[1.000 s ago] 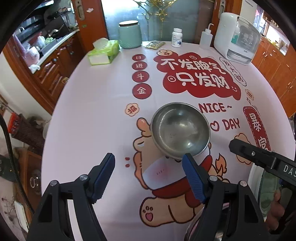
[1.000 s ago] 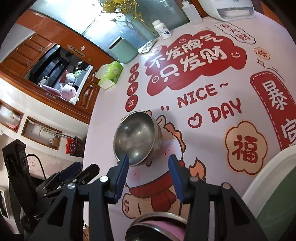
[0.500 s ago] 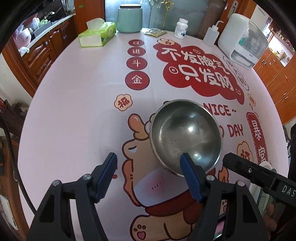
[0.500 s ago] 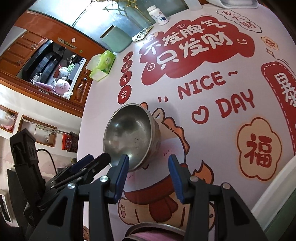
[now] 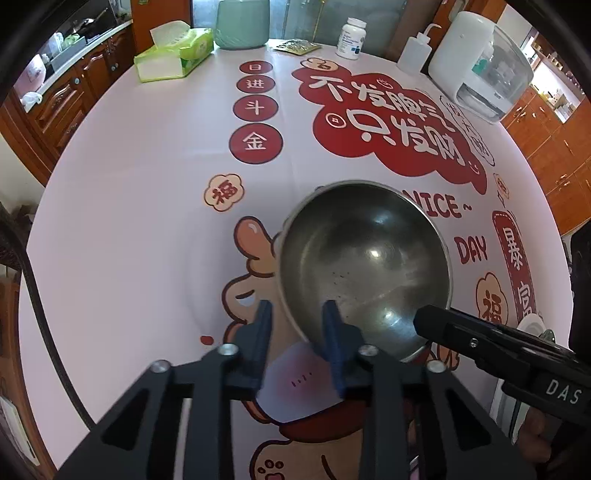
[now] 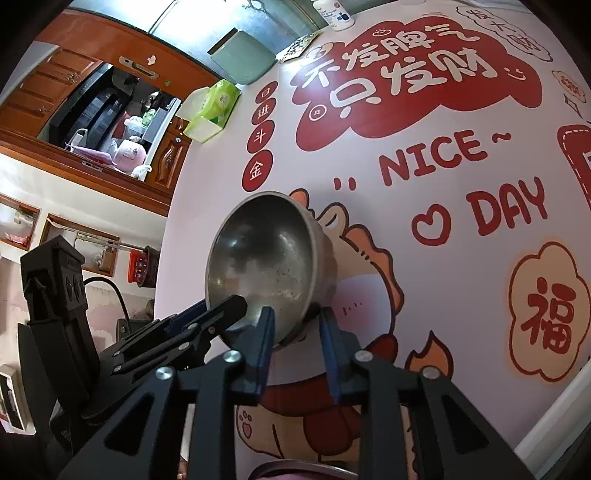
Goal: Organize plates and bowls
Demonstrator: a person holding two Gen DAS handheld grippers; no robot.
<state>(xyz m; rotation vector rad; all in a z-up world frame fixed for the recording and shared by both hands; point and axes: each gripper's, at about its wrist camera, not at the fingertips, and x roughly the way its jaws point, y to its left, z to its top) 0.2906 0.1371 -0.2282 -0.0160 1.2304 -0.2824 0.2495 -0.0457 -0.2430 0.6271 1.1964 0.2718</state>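
Note:
A steel bowl [image 5: 364,266] sits on the printed tablecloth [image 5: 147,203]; it also shows in the right wrist view [image 6: 266,277]. My left gripper [image 5: 297,319] has its blue jaws narrowed astride the bowl's near rim, one inside, one outside. My right gripper [image 6: 293,325] likewise straddles the rim on the other side, with a small gap still showing. The right gripper's body shows in the left wrist view [image 5: 495,347].
At the table's far edge stand a tissue pack [image 5: 173,55], a green jar [image 5: 242,22], a pill bottle [image 5: 351,38], a squeeze bottle [image 5: 415,51] and a white appliance [image 5: 476,66]. A plate rim [image 6: 554,410] and another bowl's rim [image 6: 295,470] lie near me.
Both grippers moved forward onto the bowl's rim. The left jaws closed from wide open to narrow; the right jaws also narrowed.

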